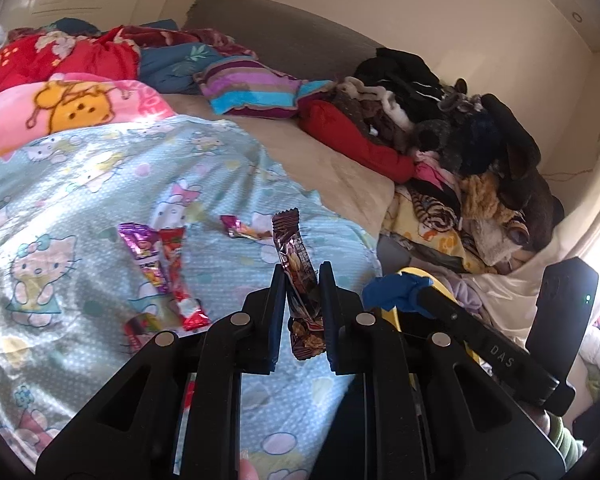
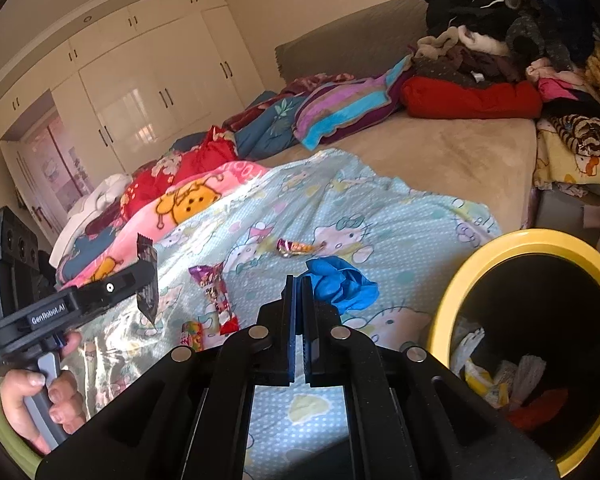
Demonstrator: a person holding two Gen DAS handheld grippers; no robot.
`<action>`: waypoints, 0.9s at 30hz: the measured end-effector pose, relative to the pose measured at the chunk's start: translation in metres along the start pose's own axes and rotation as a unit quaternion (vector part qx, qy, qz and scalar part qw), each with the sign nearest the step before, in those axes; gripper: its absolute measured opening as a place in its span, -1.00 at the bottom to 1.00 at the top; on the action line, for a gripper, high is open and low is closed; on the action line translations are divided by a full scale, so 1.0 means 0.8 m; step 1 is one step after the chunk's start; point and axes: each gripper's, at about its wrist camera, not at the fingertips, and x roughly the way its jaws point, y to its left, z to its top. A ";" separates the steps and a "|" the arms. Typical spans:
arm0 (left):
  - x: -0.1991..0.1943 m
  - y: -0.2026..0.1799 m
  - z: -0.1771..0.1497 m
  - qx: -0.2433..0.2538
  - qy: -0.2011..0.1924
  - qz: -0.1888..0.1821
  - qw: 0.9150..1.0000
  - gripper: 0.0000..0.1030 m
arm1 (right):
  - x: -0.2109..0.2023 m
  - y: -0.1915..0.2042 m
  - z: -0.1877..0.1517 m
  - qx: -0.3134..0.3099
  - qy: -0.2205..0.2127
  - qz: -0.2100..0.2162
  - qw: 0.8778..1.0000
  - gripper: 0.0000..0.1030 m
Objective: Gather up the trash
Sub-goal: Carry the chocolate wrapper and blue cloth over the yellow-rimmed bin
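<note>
So the left gripper (image 1: 302, 280) is clamped on a brown wrapper (image 1: 298, 276), which stands nearly upright between the pads, top end poking up past the tips and bottom end hanging below them, clear of the bed (image 2: 452, 152). The right gripper (image 2: 299, 285) is clenched on a crumpled blue glove (image 2: 342, 284); only a corner is pinched, the rest bunches out just right of the tips.

What the next move turns on, I'd say: the yellow bin (image 2: 512, 240) sits low at the near right, mouth tilted toward the right wrist camera, with some trash already inside. It's just beside the right gripper, so the glove has the short trip. In the left wrist view only a sliver of the bin's rim shows, behind the right gripper, so the wrapper has to travel rightward past that other gripper to get there.

More wrappers are on the quilt (image 1: 100, 184): a purple one (image 1: 146, 254) and a red one (image 1: 180, 280) side by side at left, long axes running near-to-far, and a smaller one (image 1: 242, 230) farther out.
</note>
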 end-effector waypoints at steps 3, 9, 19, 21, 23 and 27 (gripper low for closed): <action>0.003 -0.012 -0.002 0.009 0.003 -0.007 1.000 -0.78 | -0.009 -0.007 0.003 0.002 -0.008 -0.005 1.000 -0.95; 0.011 -0.033 -0.006 0.025 0.010 -0.019 0.999 -0.78 | -0.026 -0.023 0.007 0.011 -0.021 -0.013 1.000 -0.95; 0.023 -0.069 -0.014 0.047 0.020 -0.042 0.998 -0.78 | -0.051 -0.052 0.013 0.028 -0.039 -0.027 0.998 -0.95; 0.025 -0.075 -0.015 0.053 0.021 -0.045 0.997 -0.78 | -0.055 -0.058 0.013 0.032 -0.042 -0.030 0.998 -0.95; 0.027 -0.084 -0.018 0.058 0.024 -0.049 0.997 -0.78 | -0.059 -0.064 0.014 0.037 -0.045 -0.034 0.998 -0.95; 0.032 -0.097 -0.022 0.069 0.030 -0.056 0.996 -0.78 | -0.065 -0.076 0.016 0.045 -0.049 -0.041 0.997 -0.95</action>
